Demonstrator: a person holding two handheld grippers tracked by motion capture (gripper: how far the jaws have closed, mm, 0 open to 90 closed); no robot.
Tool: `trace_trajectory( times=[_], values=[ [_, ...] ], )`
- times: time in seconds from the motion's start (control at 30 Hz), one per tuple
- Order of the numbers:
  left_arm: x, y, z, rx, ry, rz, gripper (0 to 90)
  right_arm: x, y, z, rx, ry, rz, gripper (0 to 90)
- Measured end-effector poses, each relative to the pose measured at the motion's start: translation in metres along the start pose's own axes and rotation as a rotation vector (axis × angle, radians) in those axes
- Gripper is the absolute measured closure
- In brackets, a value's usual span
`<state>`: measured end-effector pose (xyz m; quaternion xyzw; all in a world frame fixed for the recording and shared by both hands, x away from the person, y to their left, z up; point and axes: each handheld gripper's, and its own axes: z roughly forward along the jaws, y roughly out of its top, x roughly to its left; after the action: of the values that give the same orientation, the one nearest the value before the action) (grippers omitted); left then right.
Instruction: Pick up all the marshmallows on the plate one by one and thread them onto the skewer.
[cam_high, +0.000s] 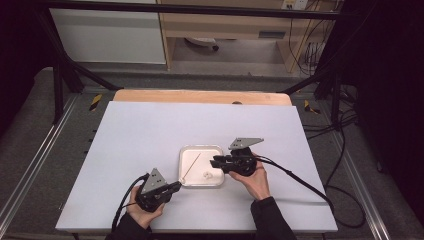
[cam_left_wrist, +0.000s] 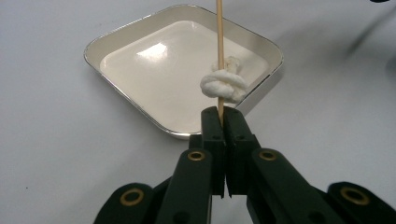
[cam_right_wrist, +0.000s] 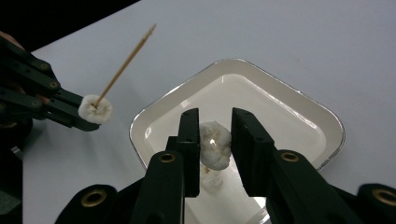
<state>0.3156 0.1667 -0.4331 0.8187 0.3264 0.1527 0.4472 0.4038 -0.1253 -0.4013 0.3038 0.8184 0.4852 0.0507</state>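
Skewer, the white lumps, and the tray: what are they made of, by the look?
Skewer: thin pale-tan stick with a matte surface, probably bamboo or wood.
White lump on the skewer: soft, knotted and matte; looks like dough or marshmallow, I can't tell which.
White lump between the right gripper's jaws: same look.
Tray: glossy white inside with a bright silvery rim; enamelled metal or glazed ceramic.
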Motion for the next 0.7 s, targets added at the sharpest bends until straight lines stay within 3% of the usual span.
trace_trajectory(
  times=[0.7],
  values=[
    [-0.001, 0.000, -0.001, -0.008, -0.002, 0.003, 88.2, 0.005, 0.015, -0.026, -0.146, 0.083, 0.087, 73.7]
  ],
)
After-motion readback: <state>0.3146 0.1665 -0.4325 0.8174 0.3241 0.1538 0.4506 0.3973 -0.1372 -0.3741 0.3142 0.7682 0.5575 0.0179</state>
